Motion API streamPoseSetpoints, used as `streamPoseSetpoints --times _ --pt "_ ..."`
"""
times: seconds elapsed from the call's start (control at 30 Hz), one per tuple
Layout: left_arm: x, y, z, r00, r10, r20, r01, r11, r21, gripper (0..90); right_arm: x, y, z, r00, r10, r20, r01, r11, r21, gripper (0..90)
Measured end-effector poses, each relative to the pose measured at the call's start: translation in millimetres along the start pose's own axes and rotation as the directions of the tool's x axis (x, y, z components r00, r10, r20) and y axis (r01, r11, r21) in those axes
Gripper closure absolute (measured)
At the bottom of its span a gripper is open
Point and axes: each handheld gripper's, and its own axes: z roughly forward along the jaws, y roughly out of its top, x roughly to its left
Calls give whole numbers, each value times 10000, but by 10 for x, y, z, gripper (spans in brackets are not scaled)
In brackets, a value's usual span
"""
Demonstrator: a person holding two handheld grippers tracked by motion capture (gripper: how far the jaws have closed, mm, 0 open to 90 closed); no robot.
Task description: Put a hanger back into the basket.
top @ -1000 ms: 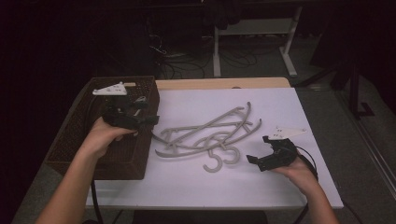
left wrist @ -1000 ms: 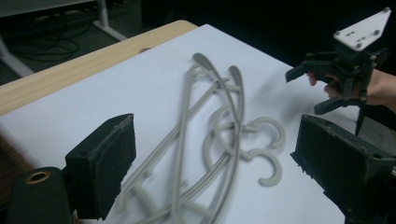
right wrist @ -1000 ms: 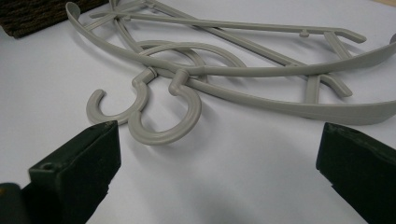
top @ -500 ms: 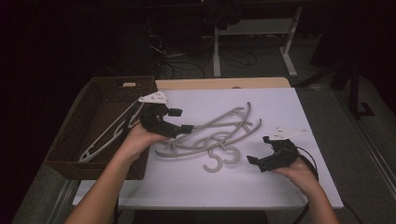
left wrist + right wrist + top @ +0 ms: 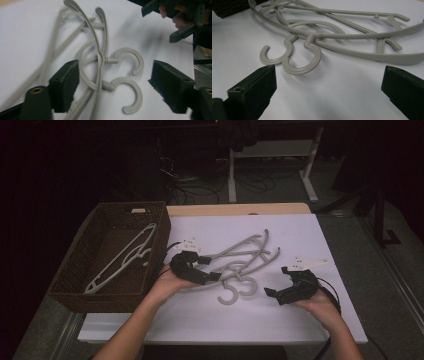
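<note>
Now your left gripper (image 5: 212,276) has come away from the wicker basket (image 5: 161,227) at the table's left and dropped onto the heap of grey hangers (image 5: 245,255) lying on the white table (image 5: 310,227), so the one hanger (image 5: 122,257) already resting inside the basket looks like the last delivery and this is the reach for the next. Its jaws have just been closing, yet they are still spread: in the left gripper view the pads stand either side of the hanger necks (image 5: 101,61) where the stems meet the two hooks (image 5: 130,60), with clear gaps on both sides and nothing pinched. Your right gripper (image 5: 272,292) has kept its place near the table's front right, jaws wide apart and empty, pointing at the hooks (image 5: 294,60) from close by without touching them. The hangers lie tangled and crossed over each other, so I judge that the left jaws frame more than one stem; a squeeze here may drag two hangers up together. You would probably do best to steady the pile with the right gripper or shift onto a single stem.
</note>
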Motion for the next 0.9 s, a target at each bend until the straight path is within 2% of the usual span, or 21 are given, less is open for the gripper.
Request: streamPoseSetpoints --times 0.03,0.13,0.2,0.27,0.43,0.57,0.6,0.67,0.9 --pt "10 -34 38 9998 109 -185 -104 9996 277 252 1 -1 1 10000 2 4 -2 10000 2 0" --pt "26 -91 96 9999 100 -81 -96 9992 397 333 6 -7 1 10000 -25 12 25 10000 55 0" --pt "21 -111 135 9992 300 -270 -283 9975 644 362 5 -10 0 10000 -19 28 19 10000 51 0" --pt "28 -131 166 9993 292 -227 -275 9972 692 410 7 -14 -1 10000 -10 37 9 10000 61 0" --pt "58 -178 243 9979 415 -502 -358 9934 1094 495 9 -18 5 10000 -39 32 39 9999 93 0" --pt "73 -207 292 9957 602 -703 -493 9879 1473 533 9 -18 5 10000 -64 29 64 9999 91 0" --pt "82 -221 319 9940 762 -782 -621 9836 1696 559 8 -18 4 10000 -44 34 44 10000 82 0" --pt "84 -232 346 9927 854 -846 -686 9804 1847 586 8 -18 5 10000 -37 35 36 9999 109 0" --pt "83 -252 412 9911 1048 -817 -846 9717 2204 656 10 -17 6 10000 -52 36 51 9999 96 0"
